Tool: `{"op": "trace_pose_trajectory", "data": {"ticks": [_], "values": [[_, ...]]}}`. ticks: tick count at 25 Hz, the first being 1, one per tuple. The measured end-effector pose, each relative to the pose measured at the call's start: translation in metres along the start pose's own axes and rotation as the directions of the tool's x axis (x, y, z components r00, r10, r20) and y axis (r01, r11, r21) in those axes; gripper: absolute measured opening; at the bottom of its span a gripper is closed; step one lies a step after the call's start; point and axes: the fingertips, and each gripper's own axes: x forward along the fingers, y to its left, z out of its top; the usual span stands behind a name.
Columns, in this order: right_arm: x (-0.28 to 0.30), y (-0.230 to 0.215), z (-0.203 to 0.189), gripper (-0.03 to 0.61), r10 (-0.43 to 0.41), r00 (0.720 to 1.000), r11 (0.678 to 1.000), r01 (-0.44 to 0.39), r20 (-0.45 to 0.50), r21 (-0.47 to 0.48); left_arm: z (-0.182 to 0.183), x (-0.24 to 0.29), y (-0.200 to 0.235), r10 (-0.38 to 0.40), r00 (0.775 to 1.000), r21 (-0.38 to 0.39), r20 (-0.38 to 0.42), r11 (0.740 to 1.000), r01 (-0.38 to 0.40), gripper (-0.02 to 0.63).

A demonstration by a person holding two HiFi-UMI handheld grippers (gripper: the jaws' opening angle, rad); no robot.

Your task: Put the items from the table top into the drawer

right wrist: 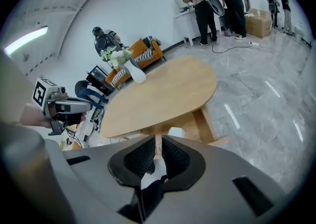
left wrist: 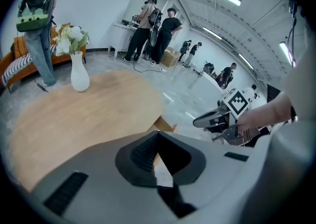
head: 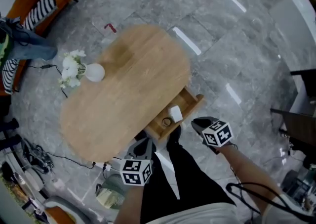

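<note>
Open drawer (head: 195, 100) lies at ten o'clock from the nearer right gripper (head: 197, 123), fingers almost clenched, empty; left gripper (head: 142, 144) fingers clenched, empty.

Right hand-held gripper (right wrist: 157, 145), jaws narrowly apart (nothing between), before oval table (right wrist: 163, 94)

Left gripper (left wrist: 158, 132) closed, right gripper (right wrist: 157, 138) slightly apart

Drawer (head: 191, 100) half hidden under table top (head: 123, 84); small round item (head: 167, 121) inside (beside white box (head: 176, 113)) unidentifiable.
</note>
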Motion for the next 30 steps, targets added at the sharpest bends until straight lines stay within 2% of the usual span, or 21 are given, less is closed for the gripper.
{"op": "trace_pose_trajectory", "data": {"ticks": [6, 11, 17, 19, 25, 30], "values": [[-0.047, 0.039, 0.035, 0.041, 0.056, 0.994, 0.998, -0.054, 0.09, -0.031, 0.022, -0.047, -0.011, 0.0, 0.999, -0.027, 0.037, 1.0, 0.001, 0.002], [-0.081, 0.08, 0.049, 0.038, 0.077, 0.986, 0.997, -0.073, 0.149, -0.034, 0.019, -0.088, -0.02, -0.02, 0.999, -0.026, 0.05, 0.999, 0.022, 0.002], [-0.108, 0.113, 0.041, 0.038, 0.029, 0.982, 0.999, -0.033, 0.186, 0.015, 0.016, -0.132, -0.038, -0.114, 0.989, -0.057, 0.093, 0.991, 0.12, 0.002], [-0.115, 0.126, 0.04, 0.038, 0.018, 0.98, 0.999, -0.024, 0.2, 0.03, 0.016, -0.144, -0.041, -0.137, 0.986, -0.041, 0.095, 0.989, 0.142, 0.0], [-0.132, 0.165, 0.029, 0.038, -0.018, 0.971, 1.0, 0.012, 0.238, 0.027, 0.009, -0.179, -0.04, -0.172, 0.979, 0.005, 0.113, 0.985, 0.172, 0.001], [-0.148, 0.196, 0.022, 0.038, -0.037, 0.95, 0.998, 0.018, 0.311, 0.064, 0.0, -0.205, -0.037, -0.178, 0.972, -0.035, 0.151, 0.982, 0.186, 0.002]]}}
